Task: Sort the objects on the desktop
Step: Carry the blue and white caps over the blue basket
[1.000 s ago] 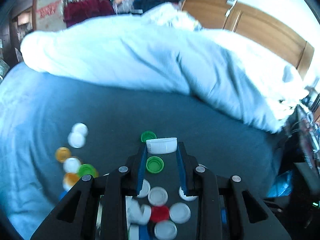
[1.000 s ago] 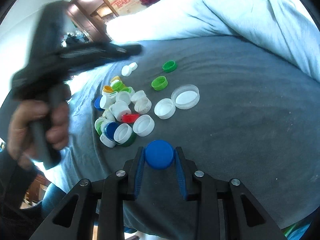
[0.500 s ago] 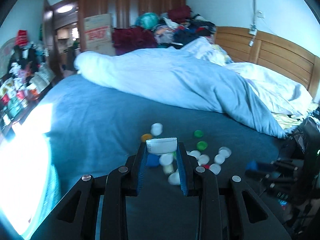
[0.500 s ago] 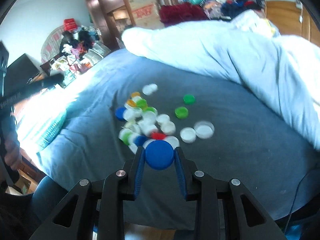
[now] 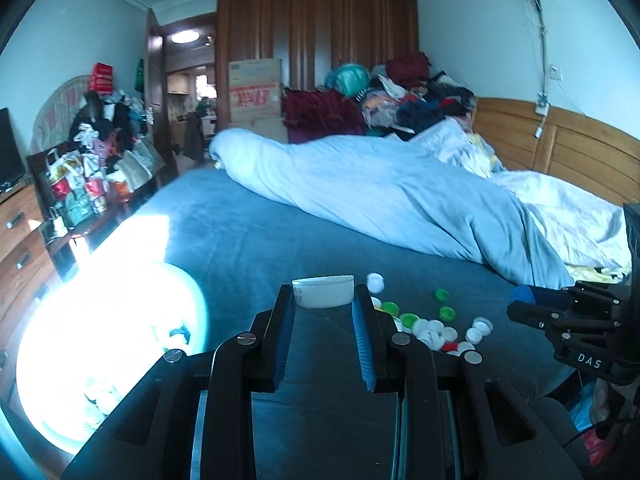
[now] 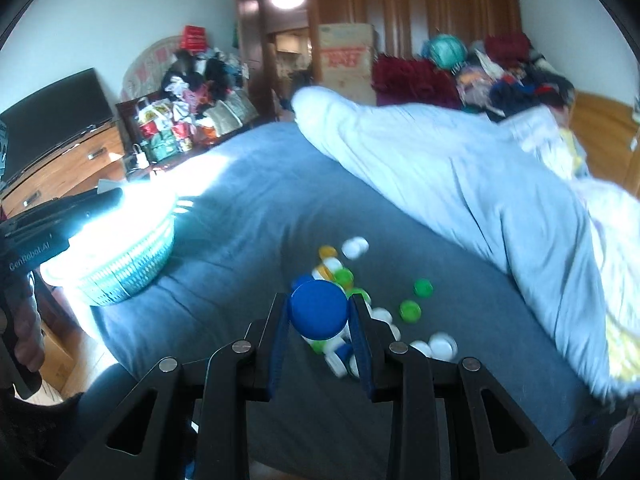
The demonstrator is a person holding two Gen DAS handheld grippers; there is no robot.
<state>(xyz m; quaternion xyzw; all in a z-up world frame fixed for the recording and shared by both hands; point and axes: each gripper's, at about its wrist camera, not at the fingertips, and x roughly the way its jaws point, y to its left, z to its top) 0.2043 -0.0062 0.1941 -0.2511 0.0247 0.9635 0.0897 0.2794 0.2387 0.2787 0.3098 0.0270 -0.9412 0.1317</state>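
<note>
1. Risk of dropping the round white plastic cap (image 5: pixel 323 291): pinched on edge at the very tips of the left gripper (image 5: pixel 323 300), so any tilt or jolt likely lets it slip onto the grey-blue bedspread (image 5: pixel 256 240).
2. Same hazard for the round dark-blue plastic cap (image 6: pixel 319 309): clamped across its width near the tips of the right gripper (image 6: pixel 319 312), flat face toward the camera, little pad overlap.
3. Risk of missing the target: pale turquoise woven plastic basket (image 6: pixel 132 268) at the left edge of the bed, washed out by sunlight, rim hard to judge; a release short of it probably sends a cap to the floor.
4. Risk of collision between the two tools, both close together over the bed.
5. Left jaws: moderately parted, closed onto the white cap, clear of the bedspread.
6. Right jaws: similar gap, gripping the blue cap, raised above the pile of loose white, green, orange and red bottle caps (image 6: pixel 360 320) lying on the bedspread.
</note>
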